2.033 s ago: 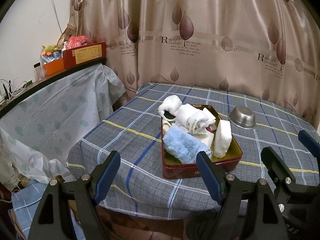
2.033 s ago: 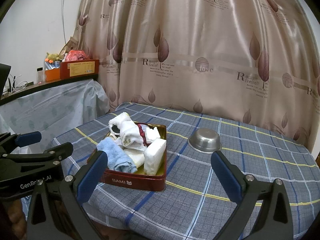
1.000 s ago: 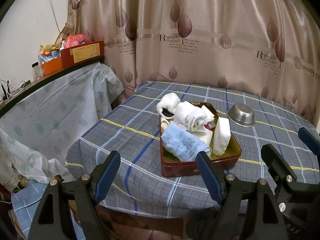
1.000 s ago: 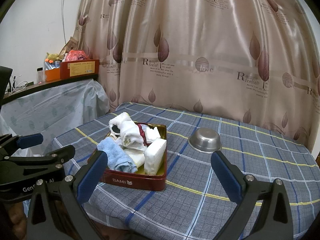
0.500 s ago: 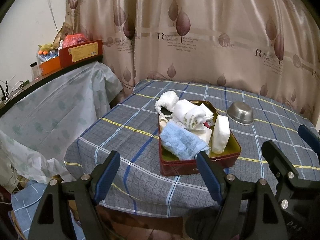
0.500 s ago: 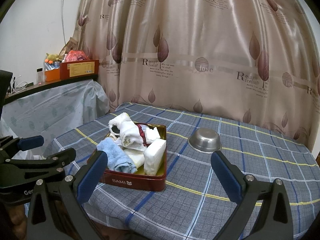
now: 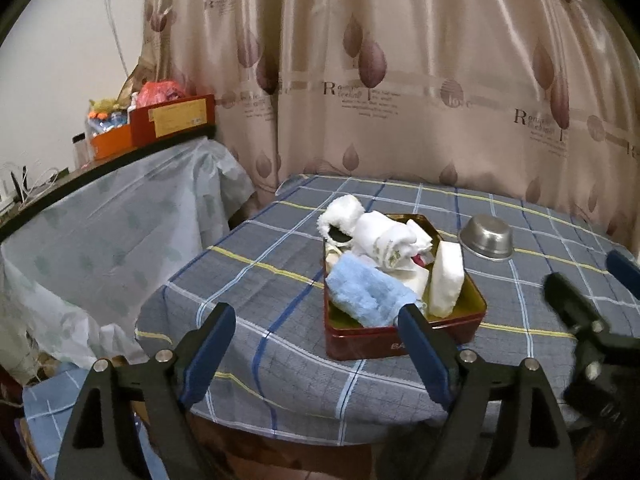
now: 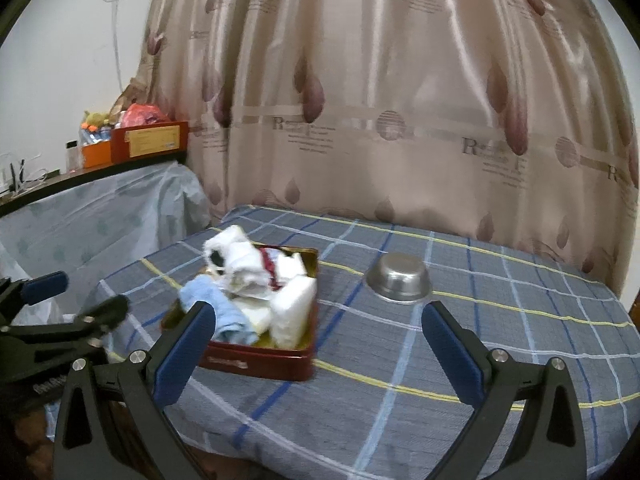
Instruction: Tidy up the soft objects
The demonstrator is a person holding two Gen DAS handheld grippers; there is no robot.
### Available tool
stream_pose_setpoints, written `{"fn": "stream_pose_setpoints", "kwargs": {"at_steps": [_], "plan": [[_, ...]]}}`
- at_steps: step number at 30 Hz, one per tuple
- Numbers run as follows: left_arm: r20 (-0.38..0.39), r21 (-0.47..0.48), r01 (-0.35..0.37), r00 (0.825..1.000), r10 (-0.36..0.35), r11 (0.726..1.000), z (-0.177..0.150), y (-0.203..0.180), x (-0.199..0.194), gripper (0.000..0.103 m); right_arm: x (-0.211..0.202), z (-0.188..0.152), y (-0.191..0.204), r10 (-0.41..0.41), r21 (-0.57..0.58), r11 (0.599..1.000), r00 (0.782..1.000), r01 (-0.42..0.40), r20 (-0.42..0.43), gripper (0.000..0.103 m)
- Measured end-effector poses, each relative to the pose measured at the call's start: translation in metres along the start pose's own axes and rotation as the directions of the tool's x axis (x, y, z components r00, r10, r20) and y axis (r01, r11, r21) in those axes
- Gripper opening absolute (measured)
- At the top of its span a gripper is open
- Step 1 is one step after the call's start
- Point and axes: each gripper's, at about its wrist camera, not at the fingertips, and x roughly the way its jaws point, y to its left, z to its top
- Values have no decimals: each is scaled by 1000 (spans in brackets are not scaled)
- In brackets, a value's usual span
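Note:
A dark red tin [image 7: 404,345] [image 8: 260,358] stands on the plaid table, filled with soft things: a light blue towel [image 7: 366,292] [image 8: 230,316], a rolled white cloth [image 7: 382,238] [image 8: 244,266], a fluffy white piece [image 7: 340,214] and a white sponge block [image 7: 446,280] [image 8: 294,312]. My left gripper [image 7: 318,346] is open and empty, short of the tin at the table's near edge. My right gripper [image 8: 316,338] is open and empty, short of the tin's right side. Each gripper shows at the edge of the other's view.
A small steel bowl [image 7: 486,238] [image 8: 400,278] sits right of the tin. A curtain [image 7: 400,80] hangs behind the table. A plastic-covered counter [image 7: 100,232] with boxes [image 7: 172,120] stands at the left. The tablecloth [image 8: 480,340] hangs over the near edge.
Both grippers have shifted a little, and the right wrist view is now blurred and rolled, with the tin lower left. Both stay open; the tin's contents have not moved.

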Motion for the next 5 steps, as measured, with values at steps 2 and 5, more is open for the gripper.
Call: {"fn": "stream_pose_setpoints", "kwargs": {"at_steps": [2, 5], "plan": [[-32, -14, -6, 999, 6, 1000, 1, 3, 7, 86, 7, 0, -27, -43, 37, 998, 999, 44, -26, 102], [-78, -52, -5, 997, 1, 999, 2, 11, 15, 86, 18, -6, -81, -143, 92, 985, 987, 149, -66, 103]]}}
